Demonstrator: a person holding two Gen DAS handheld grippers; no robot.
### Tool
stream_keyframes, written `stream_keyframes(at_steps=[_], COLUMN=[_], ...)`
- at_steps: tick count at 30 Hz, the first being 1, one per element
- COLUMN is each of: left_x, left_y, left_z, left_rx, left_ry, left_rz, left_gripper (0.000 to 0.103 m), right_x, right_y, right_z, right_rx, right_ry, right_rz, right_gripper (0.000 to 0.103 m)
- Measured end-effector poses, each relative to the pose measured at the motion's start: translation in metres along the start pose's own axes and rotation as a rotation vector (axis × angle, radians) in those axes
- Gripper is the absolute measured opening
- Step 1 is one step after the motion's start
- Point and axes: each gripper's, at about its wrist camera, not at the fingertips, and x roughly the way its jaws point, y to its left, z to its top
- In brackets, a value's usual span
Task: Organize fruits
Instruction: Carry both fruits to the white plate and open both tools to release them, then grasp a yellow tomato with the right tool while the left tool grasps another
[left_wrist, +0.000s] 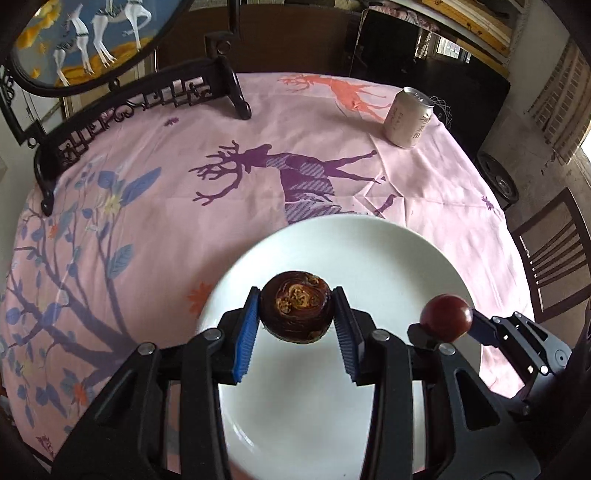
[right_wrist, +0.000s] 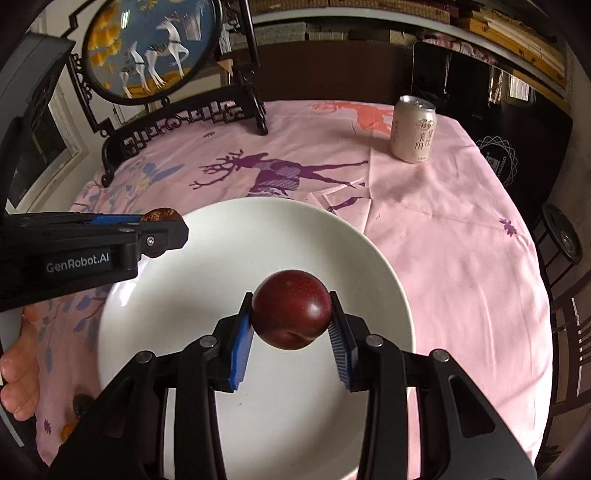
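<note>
My left gripper (left_wrist: 295, 308) is shut on a dark brown fruit with a tan swirled top (left_wrist: 295, 306) and holds it above the white plate (left_wrist: 369, 251). My right gripper (right_wrist: 291, 314) is shut on a dark red plum (right_wrist: 291, 308) and holds it above the same plate (right_wrist: 221, 236). In the left wrist view the plum (left_wrist: 446, 316) and the right gripper (left_wrist: 448, 325) show at the right, over the plate's right rim. In the right wrist view the left gripper (right_wrist: 162, 221) reaches in from the left with the brown fruit (right_wrist: 160, 215) over the plate's left rim.
The round table wears a pink cloth with a purple deer (left_wrist: 288, 166). A beige drink can (left_wrist: 408, 117) stands at the far right. A black carved stand with a round painted screen (right_wrist: 147, 48) is at the far left. A wooden chair (left_wrist: 554, 258) is beside the table on the right.
</note>
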Motion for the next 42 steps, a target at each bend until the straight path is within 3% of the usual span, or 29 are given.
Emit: stream_keyframes(at_steps=[5, 7, 9, 12, 16, 19, 24, 27, 32, 40, 42], left_x=[0.030, 0.032, 0.018, -0.022, -0.086, -0.121, -0.139, -0.143, -0.146, -0.141, -0.141], left_y=[-0.007, -0.005, -0.002, 0.008, 0.018, 0.029, 0.056, 0.070, 0.085, 0.097, 0.098], left_z=[0.007, 0.009, 0.008, -0.002, -0.051, -0.115, -0.217, -0.258, -0.292, -0.313, -0.315], left_rx=[0.019, 0.016, 0.021, 0.025, 0.066, 0.090, 0.050, 0.031, 0.022, 0.025, 0.025], left_ry=[0.061, 0.061, 0.031, -0.036, -0.150, -0.211, -0.220, -0.221, -0.205, -0.168, -0.164], left_rz=[-0.010, -0.001, 0.008, 0.003, 0.011, 0.024, -0.004, 0.031, 0.079, 0.096, 0.094], left_gripper=[0.041, 0.046, 0.058, 0.060, 0.072, 0.078, 0.078, 0.078, 0.078, 0.080, 0.080], right_x=[0.025, 0.026, 0.013, -0.025, -0.088, -0.125, -0.151, -0.156, -0.151, -0.106, -0.098], right_y=[0.003, 0.004, 0.004, 0.005, 0.018, 0.028, 0.056, 0.072, 0.095, 0.106, 0.107], right_z=[0.011, 0.012, 0.011, 0.008, -0.022, -0.074, -0.168, -0.195, -0.204, -0.205, -0.202], right_rx=[-0.034, -0.047, -0.056, -0.049, -0.021, 0.041, 0.085, 0.092, 0.045, 0.017, 0.009], right_ry=[0.048, 0.045, 0.012, -0.039, -0.091, -0.104, -0.126, -0.119, -0.093, -0.031, -0.035], right_rz=[0.009, -0.026, -0.058, -0.076, -0.111, -0.080, -0.061, -0.063, -0.042, -0.028, -0.026], right_gripper=[0.040, 0.050, 0.053, 0.057, 0.060, 0.062, 0.062, 0.062, 0.062, 0.062, 0.056])
